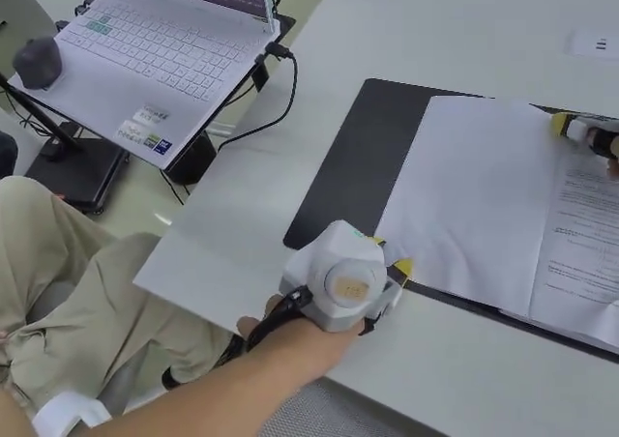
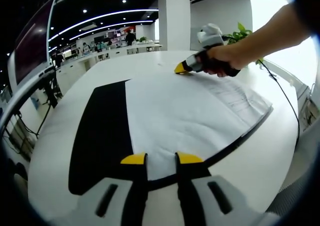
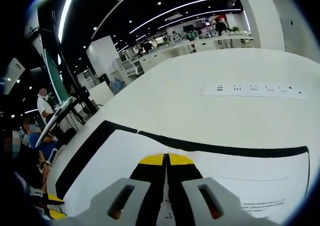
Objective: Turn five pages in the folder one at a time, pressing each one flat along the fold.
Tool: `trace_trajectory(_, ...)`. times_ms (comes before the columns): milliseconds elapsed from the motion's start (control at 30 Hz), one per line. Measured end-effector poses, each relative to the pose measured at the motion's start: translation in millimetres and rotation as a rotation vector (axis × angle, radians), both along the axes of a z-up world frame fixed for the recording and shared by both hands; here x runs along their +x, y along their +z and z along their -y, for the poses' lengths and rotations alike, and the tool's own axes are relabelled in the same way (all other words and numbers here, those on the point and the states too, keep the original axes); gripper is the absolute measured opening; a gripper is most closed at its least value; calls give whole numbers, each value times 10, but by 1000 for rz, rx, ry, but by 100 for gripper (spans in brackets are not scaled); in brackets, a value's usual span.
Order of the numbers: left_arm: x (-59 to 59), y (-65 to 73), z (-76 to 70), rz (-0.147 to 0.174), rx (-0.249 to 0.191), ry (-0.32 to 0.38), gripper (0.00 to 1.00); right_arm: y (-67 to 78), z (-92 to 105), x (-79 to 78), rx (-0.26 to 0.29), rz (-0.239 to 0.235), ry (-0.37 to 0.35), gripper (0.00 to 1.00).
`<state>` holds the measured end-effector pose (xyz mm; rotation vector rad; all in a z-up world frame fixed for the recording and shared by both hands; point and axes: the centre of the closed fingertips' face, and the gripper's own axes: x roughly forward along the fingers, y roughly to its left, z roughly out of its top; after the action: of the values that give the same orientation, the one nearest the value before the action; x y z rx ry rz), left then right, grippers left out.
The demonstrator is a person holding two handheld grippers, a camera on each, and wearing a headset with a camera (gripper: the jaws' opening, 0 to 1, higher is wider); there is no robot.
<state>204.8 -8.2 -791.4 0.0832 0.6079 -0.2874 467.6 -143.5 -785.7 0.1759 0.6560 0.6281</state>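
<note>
A black folder (image 1: 348, 166) lies open on the white table. A blank white page (image 1: 474, 195) is spread over its left half, and a printed page (image 1: 585, 234) lies to the right of it. My left gripper (image 1: 398, 271) sits at the page's near edge, its yellow tips (image 2: 134, 158) slightly apart and open, with the paper edge lying between them. My right gripper (image 1: 561, 125) is shut, its yellow tips (image 3: 152, 159) together on the paper near the folder's far edge; from the left gripper view it (image 2: 180, 68) touches the page's far edge.
A white laptop (image 1: 164, 41) stands on a raised stand at the left, off the table, with a black cable (image 1: 271, 108) hanging from it. A white power strip (image 3: 255, 89) lies beyond the folder. The table's near edge (image 1: 193, 302) runs close to my left hand.
</note>
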Motion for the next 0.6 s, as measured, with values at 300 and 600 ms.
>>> trace_trajectory(300, 2, -5, -8, -2, -2, 2, 20, 81, -31, -389, -2, -7, 17, 0)
trace_trajectory(600, -3, -3, -10, 5, -8, 5, 20, 37, 1, -484, -8, -10, 30, 0)
